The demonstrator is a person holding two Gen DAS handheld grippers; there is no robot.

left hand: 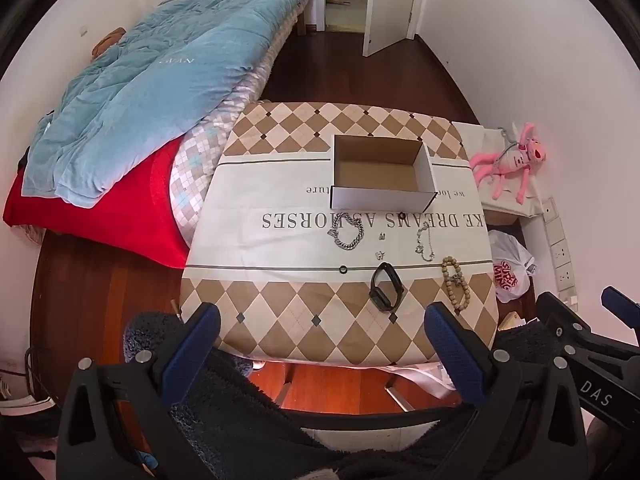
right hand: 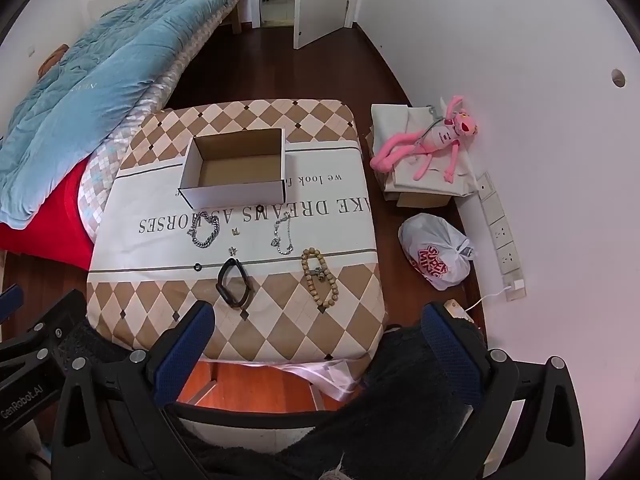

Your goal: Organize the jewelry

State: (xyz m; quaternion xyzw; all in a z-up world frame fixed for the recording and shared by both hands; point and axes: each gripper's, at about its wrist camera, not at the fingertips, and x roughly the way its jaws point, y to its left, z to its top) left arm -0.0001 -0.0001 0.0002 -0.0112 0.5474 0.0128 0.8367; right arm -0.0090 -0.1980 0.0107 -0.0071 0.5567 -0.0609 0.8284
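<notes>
So, nothing sorted yet: cardboard box [left hand: 382, 172] empty at bench's [left hand: 280, 320] 12 o'clock; chain bracelet [left hand: 347, 232], black watch [left hand: 383, 286], bead bracelet [left hand: 456, 282] loose below it. Left tool [left hand: 326, 344], right tool [right hand: 320, 340] both released, holding nothing.

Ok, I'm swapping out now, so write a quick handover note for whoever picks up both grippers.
Left gripper: open, empty, hovering at the table's near edge. Right gripper: the same.
The open white cardboard box at the back of the checkered tablecloth is empty.
In front of it lie a chunky silver chain bracelet, thin silver bracelet, wooden bead bracelet, black wristband, small black ring and small charms.
Nothing boxed yet; all remains.
</notes>
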